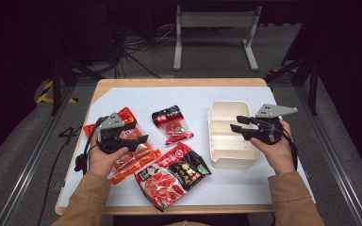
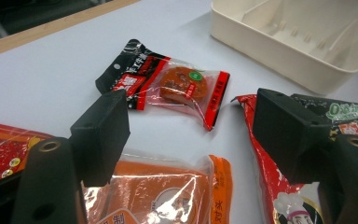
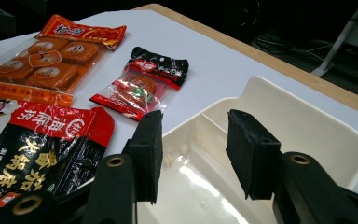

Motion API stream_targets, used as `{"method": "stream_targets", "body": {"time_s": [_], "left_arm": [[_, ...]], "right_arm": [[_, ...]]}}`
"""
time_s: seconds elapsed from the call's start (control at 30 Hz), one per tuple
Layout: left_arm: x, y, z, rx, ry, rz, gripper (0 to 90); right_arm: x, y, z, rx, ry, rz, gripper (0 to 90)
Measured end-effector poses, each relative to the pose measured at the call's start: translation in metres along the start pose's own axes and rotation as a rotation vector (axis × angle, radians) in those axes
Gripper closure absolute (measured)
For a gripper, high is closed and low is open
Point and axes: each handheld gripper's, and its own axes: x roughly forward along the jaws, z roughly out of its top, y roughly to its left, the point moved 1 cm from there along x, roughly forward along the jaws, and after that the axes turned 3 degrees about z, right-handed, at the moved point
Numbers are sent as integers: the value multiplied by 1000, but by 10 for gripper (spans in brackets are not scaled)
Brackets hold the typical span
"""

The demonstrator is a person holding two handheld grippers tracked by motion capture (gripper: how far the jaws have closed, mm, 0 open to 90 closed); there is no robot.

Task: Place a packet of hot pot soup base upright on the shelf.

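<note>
My left tongs (image 1: pixel 139 140) hang spread and empty over the orange packet (image 1: pixel 127 157), which lies flat at nine o'clock on the table (image 1: pixel 136 100). My right tongs (image 1: pixel 238 123) gape too, holding nothing, just above the cream divided tray (image 1: pixel 226 162) at three o'clock. Between them lies the small packet (image 2: pixel 168 84); the big black-and-red pouch (image 1: pixel 172 174) sits at six. These look light, soft and slippery, I judge; I'd pinch a sealed edge.

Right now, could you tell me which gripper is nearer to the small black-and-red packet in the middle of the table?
Left. The left gripper hovers over the orange packet, just left of the small packet. The right gripper sits farther away, over the cream tray.
</note>
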Motion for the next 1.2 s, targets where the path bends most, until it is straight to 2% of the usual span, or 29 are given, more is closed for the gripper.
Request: {"method": "stream_targets", "body": {"time_s": [0.1,0.2,0.37,0.63,0.67,0.87,1.1,1.2], "left_arm": [[1,-2,3,-3,-5,-12,287],[4,-3,5,-12,-12,-53,312],[12,-10,11,-11,-3,-91,319],[23,-17,18,1,13,-114,322],[25,-20,19,15,17,-118,322],[37,-30,25,38,37,-144,319],[49,-38,29,53,57,-167,322],[57,-41,28,48,74,-182,334]], "right_arm": [[-2,-2,0,8,-4,-8,542],[-3,-2,-1,12,-12,-9,535],[-6,-5,-2,41,-1,1,537],[-10,-6,-5,47,6,-12,511],[-11,-6,-5,48,1,-16,509],[-17,-7,-6,45,-13,-26,503],[-21,-8,-8,51,-11,-36,492],[-23,-7,-9,54,-11,-43,489]]}}
